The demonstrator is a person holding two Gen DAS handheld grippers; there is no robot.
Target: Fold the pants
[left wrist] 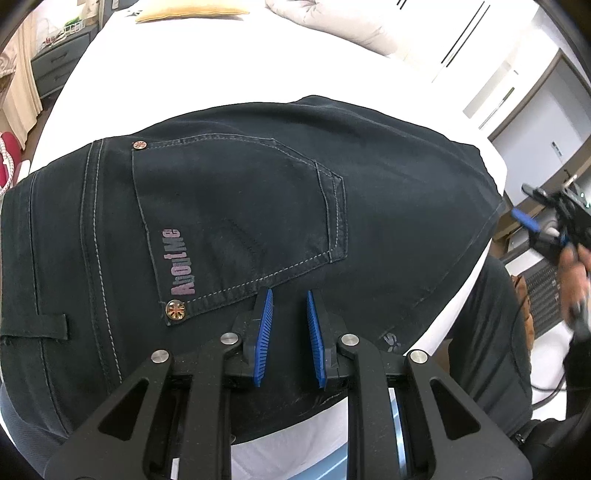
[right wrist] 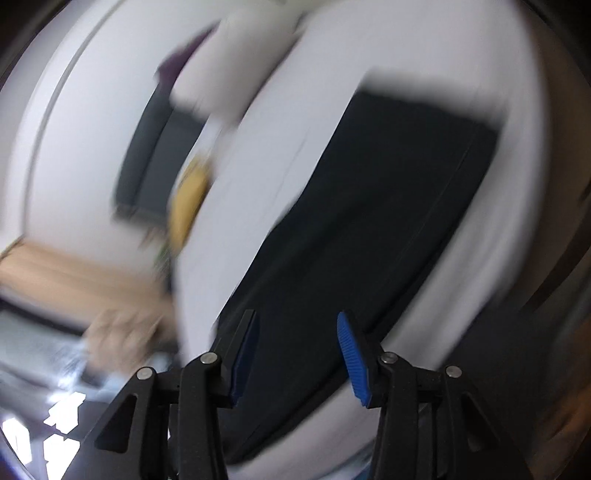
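Dark navy pants (left wrist: 236, 206) lie folded on a white bed (left wrist: 207, 66), back pocket with "About Me" print facing up. My left gripper (left wrist: 290, 295) hovers just above the pants near the pocket's lower edge, blue pads apart, holding nothing. My right gripper (left wrist: 532, 218) shows at the right edge of the left wrist view, off the bed. In the blurred right wrist view the right gripper (right wrist: 297, 321) is open and empty, with the pants (right wrist: 369, 206) stretching away ahead of it.
A yellow pillow (left wrist: 184, 13) and a white duvet (left wrist: 332, 22) lie at the bed's far end. A grey nightstand (left wrist: 59, 62) stands at the left. White wardrobes (left wrist: 480, 48) and a desk stand at the right.
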